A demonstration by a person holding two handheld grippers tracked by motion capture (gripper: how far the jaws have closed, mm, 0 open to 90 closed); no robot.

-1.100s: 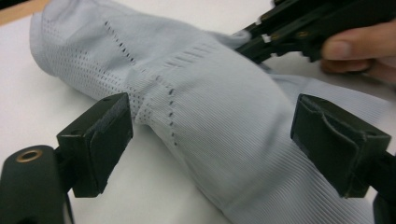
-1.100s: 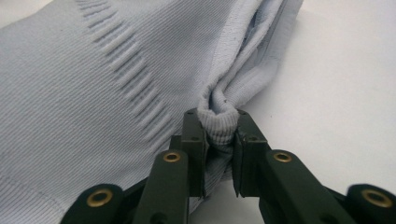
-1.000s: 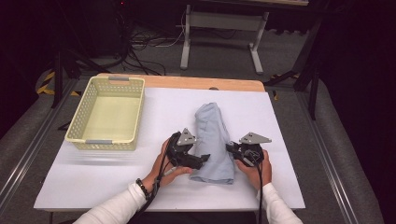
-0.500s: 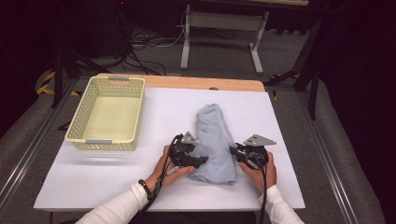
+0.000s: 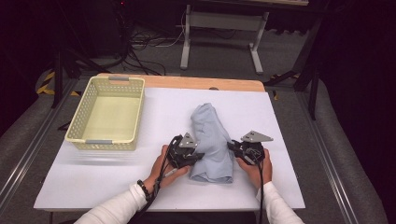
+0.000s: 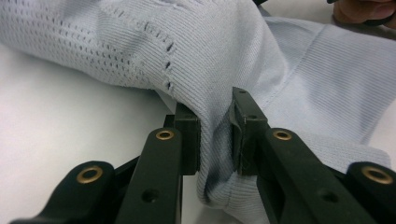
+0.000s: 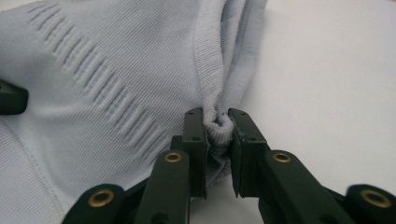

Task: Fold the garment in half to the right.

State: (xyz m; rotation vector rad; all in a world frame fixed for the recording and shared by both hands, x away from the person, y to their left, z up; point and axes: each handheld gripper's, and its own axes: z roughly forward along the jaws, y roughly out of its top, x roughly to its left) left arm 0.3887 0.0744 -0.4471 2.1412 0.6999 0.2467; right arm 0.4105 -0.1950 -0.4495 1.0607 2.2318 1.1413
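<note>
2 grips are on at once: your left gripper (image 5: pixel 195 155) has just been closing and now pinches a bunched fold of the pale blue knitted garment (image 5: pixel 212 140) between its pads, as the left gripper view shows, with fabric (image 6: pixel 215 154) gathered tight between the black jaws. Your right gripper (image 5: pixel 232 146) has also just closed further; in the right gripper view its jaws clamp the ribbed hem (image 7: pixel 217 128) at the opposite edge. The garment lies folded lengthwise in a narrow bundle on the white table sheet (image 5: pixel 116 186), between your 2 hands, near the middle of the table.

You appear to be at the grasp step of a fold or a lift, with both near edges secured and nothing raised yet. The next move probably calls for both hands travelling together at an even height, so the bundle doesn't sag or unroll, and for checking that each pinch holds all layers rather than 1.

The cream perforated plastic basket (image 5: pixel 77 125) sits well apart at the left of the table, and it holds nothing.
</note>
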